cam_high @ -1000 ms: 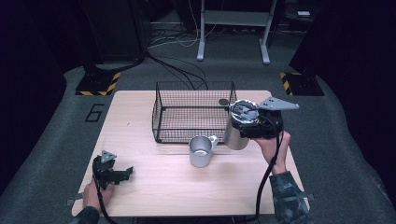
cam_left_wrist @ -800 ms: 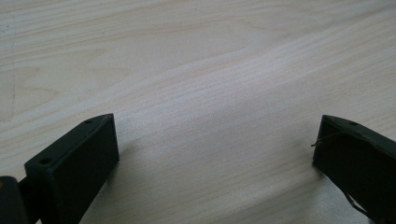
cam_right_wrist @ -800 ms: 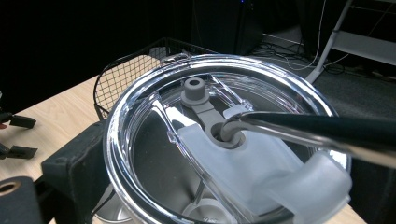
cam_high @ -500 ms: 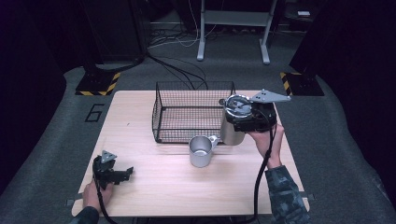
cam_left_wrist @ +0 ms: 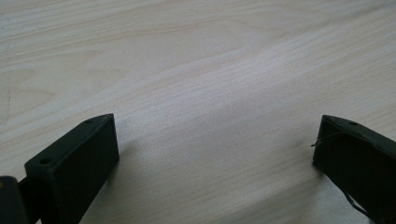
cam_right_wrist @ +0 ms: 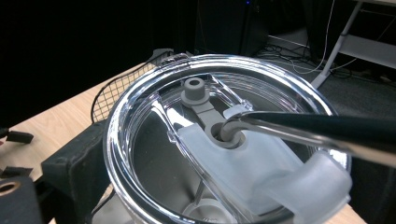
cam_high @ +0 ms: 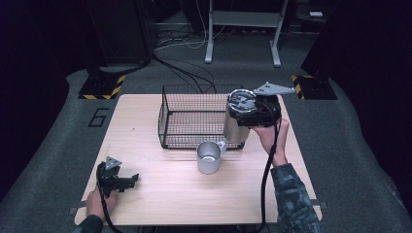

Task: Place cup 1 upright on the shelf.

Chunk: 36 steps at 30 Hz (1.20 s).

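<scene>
While the right hand-held gripper holds a steel tumbler clear of the counter, the tumbler hangs over the right front corner of the wire basket, its body in front of the basket's mesh in the high view. Its jaws are clamped on the tumbler just under the clear lid, one jaw showing dark against the left side of the rim in the right gripper view. That lid has a grey stopper and a frosted slider, and a metal straw enters through its hole. A metal mug stands on the counter just in front of the basket, its handle turned toward the tumbler. Well apart, near the counter's front left corner, the left hand-held gripper rests low on the wood, its jaws spread wide with nothing between them but bare wood grain in the left gripper view.
</scene>
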Motion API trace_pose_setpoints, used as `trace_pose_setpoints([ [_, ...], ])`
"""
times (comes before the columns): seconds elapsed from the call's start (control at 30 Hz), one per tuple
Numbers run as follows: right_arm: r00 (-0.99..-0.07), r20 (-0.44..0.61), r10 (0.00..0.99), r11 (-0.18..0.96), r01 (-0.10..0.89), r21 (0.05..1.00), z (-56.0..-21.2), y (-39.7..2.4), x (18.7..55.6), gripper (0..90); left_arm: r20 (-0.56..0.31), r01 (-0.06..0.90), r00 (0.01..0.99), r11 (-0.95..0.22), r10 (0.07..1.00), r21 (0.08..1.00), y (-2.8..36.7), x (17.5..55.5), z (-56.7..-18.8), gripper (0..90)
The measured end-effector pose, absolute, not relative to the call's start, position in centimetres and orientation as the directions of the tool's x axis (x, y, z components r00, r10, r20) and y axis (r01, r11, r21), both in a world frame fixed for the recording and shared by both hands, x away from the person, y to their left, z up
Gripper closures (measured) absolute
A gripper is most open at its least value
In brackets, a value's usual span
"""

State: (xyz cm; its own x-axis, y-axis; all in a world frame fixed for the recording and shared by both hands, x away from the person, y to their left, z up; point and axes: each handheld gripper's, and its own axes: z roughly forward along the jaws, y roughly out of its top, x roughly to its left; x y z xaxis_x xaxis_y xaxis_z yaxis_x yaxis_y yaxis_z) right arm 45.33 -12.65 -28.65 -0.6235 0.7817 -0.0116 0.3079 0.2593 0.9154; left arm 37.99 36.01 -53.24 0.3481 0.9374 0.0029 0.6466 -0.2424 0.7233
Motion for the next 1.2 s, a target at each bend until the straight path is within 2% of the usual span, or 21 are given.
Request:
trace_pose_setpoints([
  [0.43,-0.631,-0.017,0.776,0.278,0.317,0.907,-28.1,-11.5,47.1,3.3,0.002,0.653,0.352,-0.247,0.936,0.716,36.1,38.0,-53.2,0.0],
  [0.57,-0.624,0.022,0.781,0.248,0.341,0.907,-28.2,-11.3,47.5,3.4,0.004,0.651,0.349,-0.246,0.937,0.719,36.0,38.0,-53.2,0.0],
  [1.2,-0.619,0.008,0.785,0.256,0.336,0.906,-28.2,-10.0,49.5,3.4,0.002,0.653,0.352,-0.247,0.936,0.716,36.0,38.0,-53.2,0.0],
])
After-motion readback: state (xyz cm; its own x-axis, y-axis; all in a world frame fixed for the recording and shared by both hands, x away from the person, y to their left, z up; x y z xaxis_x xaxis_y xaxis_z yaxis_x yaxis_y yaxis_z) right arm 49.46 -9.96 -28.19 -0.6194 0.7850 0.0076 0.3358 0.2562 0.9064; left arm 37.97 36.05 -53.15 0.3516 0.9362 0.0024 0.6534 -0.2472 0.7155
